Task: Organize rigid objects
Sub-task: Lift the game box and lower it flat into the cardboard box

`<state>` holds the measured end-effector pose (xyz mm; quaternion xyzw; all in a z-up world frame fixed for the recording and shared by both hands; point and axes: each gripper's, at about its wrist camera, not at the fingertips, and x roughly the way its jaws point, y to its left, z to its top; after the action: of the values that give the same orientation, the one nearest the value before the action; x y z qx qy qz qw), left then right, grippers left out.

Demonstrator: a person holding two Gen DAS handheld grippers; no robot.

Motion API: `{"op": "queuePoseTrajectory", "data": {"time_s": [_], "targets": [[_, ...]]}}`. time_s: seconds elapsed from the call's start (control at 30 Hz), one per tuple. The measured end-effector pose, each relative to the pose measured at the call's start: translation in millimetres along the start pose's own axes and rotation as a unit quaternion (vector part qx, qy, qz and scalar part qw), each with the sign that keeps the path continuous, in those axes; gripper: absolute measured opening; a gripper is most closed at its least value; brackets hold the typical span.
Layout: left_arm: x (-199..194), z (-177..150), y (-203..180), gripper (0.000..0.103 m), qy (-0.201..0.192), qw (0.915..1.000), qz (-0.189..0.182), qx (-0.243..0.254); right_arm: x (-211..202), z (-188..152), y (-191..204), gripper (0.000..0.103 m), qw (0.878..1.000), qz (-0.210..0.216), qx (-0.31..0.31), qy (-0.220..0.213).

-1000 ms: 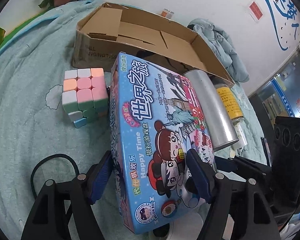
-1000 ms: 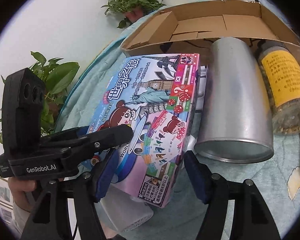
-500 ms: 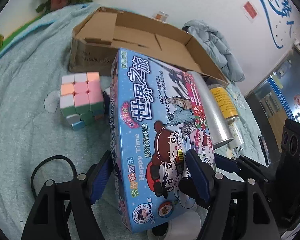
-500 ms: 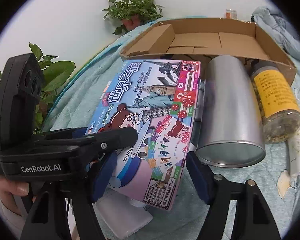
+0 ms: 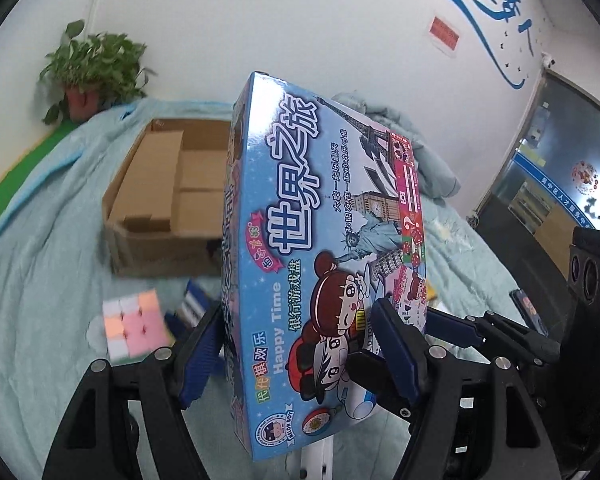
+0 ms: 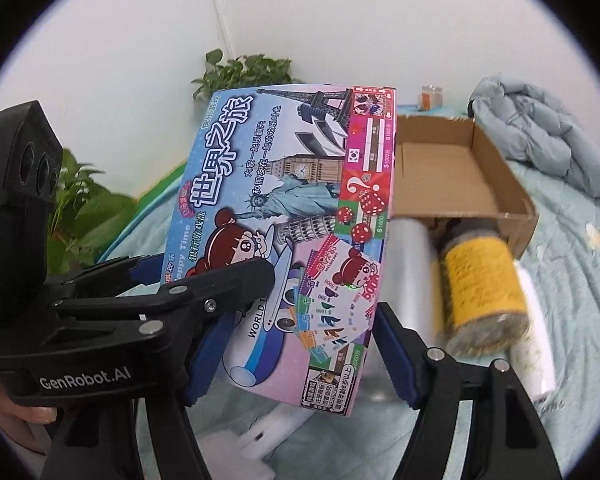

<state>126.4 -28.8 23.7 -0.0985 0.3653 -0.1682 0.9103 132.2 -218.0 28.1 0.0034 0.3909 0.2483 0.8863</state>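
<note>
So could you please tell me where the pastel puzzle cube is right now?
In the left wrist view, the pastel puzzle cube lies low on the left on the light blue blanket, in front of the open cardboard box.

Gripping game box (image 6: 296, 216) with right gripper (image 6: 300, 344) and left gripper (image 6: 188, 280), apparently clear of bedding (image 6: 580, 280), near carton (image 6: 492, 184).

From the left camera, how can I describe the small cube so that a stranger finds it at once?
Find the open cardboard box on the pale green blanket. On the blanket in front of it, left of the raised blue game box, lies the puzzle cube. Only it shows a grid of pastel pink, orange and white squares.
</note>
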Motion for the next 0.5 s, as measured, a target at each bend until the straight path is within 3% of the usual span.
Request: {"op": "queuePoseTrajectory", "data": {"time_s": [0.27, 0.5], "targets": [[19, 83, 0, 0.071, -0.03, 0.9994, -0.008, 0.014, 13, 59, -19, 0.07, 0.999, -0.015, -0.011, -0.032], [51, 154, 20, 0.071, -0.026, 0.9996, 0.007, 0.009, 49, 118, -32, 0.07, 0.999, -0.01, -0.034, -0.009]]}}
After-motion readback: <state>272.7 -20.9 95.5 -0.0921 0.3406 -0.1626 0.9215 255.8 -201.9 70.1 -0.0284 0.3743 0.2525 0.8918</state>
